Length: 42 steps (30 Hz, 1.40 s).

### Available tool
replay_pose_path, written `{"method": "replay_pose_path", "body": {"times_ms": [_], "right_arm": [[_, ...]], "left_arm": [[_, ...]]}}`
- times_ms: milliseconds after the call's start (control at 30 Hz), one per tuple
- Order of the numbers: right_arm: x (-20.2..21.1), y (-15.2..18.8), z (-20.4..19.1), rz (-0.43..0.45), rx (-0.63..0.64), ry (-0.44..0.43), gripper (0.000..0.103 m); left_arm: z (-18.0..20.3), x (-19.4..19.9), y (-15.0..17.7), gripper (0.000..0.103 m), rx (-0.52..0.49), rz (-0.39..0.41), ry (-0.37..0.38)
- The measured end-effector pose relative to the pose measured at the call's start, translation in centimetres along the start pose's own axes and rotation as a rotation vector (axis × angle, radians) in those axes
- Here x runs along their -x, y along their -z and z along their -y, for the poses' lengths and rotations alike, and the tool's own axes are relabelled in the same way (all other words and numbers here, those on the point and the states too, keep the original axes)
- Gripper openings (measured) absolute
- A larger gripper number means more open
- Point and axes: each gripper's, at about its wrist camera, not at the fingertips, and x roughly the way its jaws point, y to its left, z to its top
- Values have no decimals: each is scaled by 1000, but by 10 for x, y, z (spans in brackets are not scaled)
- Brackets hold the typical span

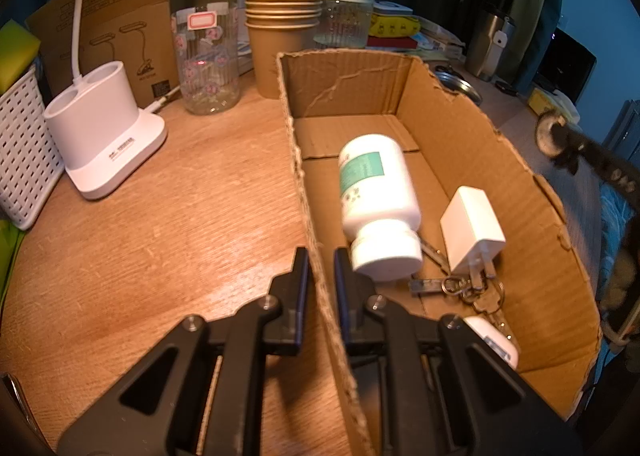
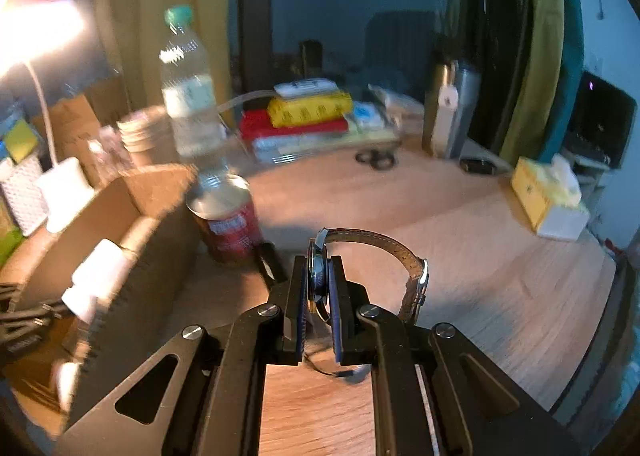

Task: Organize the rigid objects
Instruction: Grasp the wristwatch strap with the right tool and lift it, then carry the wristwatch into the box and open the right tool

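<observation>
An open cardboard box (image 1: 480, 144) stands on the wooden table. Inside lie a white pill bottle (image 1: 378, 200), a white charger plug (image 1: 474, 230), a bunch of keys (image 1: 472, 288) and a white case (image 1: 494, 340). My left gripper (image 1: 321, 256) is shut on the box's left wall, one finger on each side. My right gripper (image 2: 319, 260) is shut on a wristwatch (image 2: 320, 276) with a brown strap (image 2: 384, 246), held above the table to the right of the box (image 2: 120, 256). The watch also shows at the right edge of the left wrist view (image 1: 580, 148).
A red can (image 2: 228, 216) stands against the box's right wall, a water bottle (image 2: 188, 96) behind it. A white lamp base (image 1: 104, 128), glass jar (image 1: 206, 60), paper cups (image 1: 282, 36) and white basket (image 1: 20, 152) stand left. Books (image 2: 308, 116), scissors (image 2: 376, 158), flask (image 2: 452, 108), tissue box (image 2: 548, 196) lie farther off.
</observation>
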Motion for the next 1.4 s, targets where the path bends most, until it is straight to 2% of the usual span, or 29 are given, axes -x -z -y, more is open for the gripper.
{"method": "replay_pose_path", "body": {"times_ms": [200, 400, 1100, 1400], "right_arm": [[33, -18, -28, 77, 54, -62, 11], [44, -27, -53, 103, 107, -98, 11], [33, -20, -112, 71, 217, -197, 11], [21, -12, -129, 25, 261, -247, 11]], "left_arm": [[0, 0, 0, 14, 0, 0, 0], [0, 0, 0, 14, 0, 0, 0], [0, 0, 0, 13, 0, 0, 0], [0, 0, 0, 13, -1, 0, 0]]}}
